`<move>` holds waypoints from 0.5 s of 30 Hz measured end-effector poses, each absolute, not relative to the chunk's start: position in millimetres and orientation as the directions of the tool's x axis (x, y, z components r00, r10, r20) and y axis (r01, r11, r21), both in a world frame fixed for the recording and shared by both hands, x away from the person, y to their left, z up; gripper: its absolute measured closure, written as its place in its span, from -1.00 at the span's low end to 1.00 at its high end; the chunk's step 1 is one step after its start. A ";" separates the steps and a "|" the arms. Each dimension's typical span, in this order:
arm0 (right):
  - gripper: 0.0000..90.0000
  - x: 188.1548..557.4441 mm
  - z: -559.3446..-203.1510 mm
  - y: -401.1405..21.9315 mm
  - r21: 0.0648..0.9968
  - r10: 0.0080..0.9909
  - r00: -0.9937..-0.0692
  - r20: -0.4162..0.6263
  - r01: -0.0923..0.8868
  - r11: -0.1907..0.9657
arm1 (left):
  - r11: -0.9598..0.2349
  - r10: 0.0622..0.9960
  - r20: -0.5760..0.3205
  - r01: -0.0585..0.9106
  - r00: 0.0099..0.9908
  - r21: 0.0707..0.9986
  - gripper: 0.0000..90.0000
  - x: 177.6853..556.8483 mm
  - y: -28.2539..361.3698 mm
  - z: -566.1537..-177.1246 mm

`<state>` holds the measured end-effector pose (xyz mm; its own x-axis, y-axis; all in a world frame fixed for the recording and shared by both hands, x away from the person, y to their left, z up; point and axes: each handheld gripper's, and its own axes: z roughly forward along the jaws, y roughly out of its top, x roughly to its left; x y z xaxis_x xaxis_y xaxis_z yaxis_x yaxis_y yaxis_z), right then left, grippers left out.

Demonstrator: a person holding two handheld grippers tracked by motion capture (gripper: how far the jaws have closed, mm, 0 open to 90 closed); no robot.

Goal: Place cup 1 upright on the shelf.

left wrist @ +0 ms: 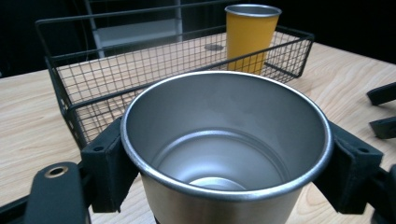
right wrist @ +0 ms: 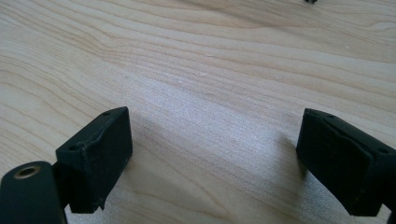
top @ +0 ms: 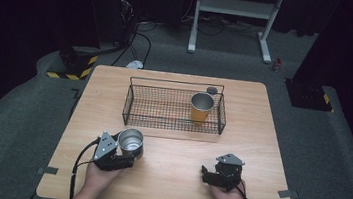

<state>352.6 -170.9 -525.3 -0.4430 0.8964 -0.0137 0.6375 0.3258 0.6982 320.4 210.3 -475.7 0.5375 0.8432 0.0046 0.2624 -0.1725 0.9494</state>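
Note:
A plain steel cup (top: 130, 142) stands upright near the table's front left, and my left gripper (top: 125, 155) is shut on it. In the left gripper view the black pads (left wrist: 109, 165) press both sides of the steel cup (left wrist: 224, 140), whose inside is empty. An orange cup (top: 201, 107) with a steel rim stands upright in the right end of a black wire basket (top: 136, 102); from the left gripper the orange cup (left wrist: 250, 35) shows behind the basket (left wrist: 93, 88). My right gripper (top: 204, 174) rests at the front right, open over bare wood, with nothing between its pads (right wrist: 100, 156).
The wooden table (top: 261, 134) has bare room on both sides of the basket and between the two hands. A small dark round disc (top: 212, 90) lies just behind the basket. Dark floor, cables and a white stand lie beyond the far edge.

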 end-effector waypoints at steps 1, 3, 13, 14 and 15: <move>-0.77 352.6 -525.3 -170.9 0.698 0.896 -0.443 -0.014 0.637 0.326 | -0.171 0.842 0.004 0.260 0.539 0.950 -0.58 320.3 210.1 -475.3; -0.77 352.6 -525.3 -170.9 0.698 0.896 -0.443 -0.013 0.638 0.325 | -0.167 0.838 -0.004 0.264 0.545 0.950 -0.58 320.1 209.8 -474.8; -0.77 352.5 -525.3 -170.9 0.698 0.896 -0.443 -0.014 0.637 0.326 | -0.178 0.833 -0.007 0.280 0.553 0.944 -0.58 320.1 203.9 -471.0; -0.77 352.5 -525.3 -170.9 0.698 0.896 -0.443 -0.014 0.637 0.326 | -0.176 0.833 -0.011 0.283 0.553 0.943 -0.58 320.2 202.7 -470.6; -0.77 352.6 -525.3 -170.9 0.698 0.896 -0.443 -0.014 0.637 0.326 | -0.175 0.833 -0.013 0.285 0.552 0.942 -0.58 320.5 201.4 -470.5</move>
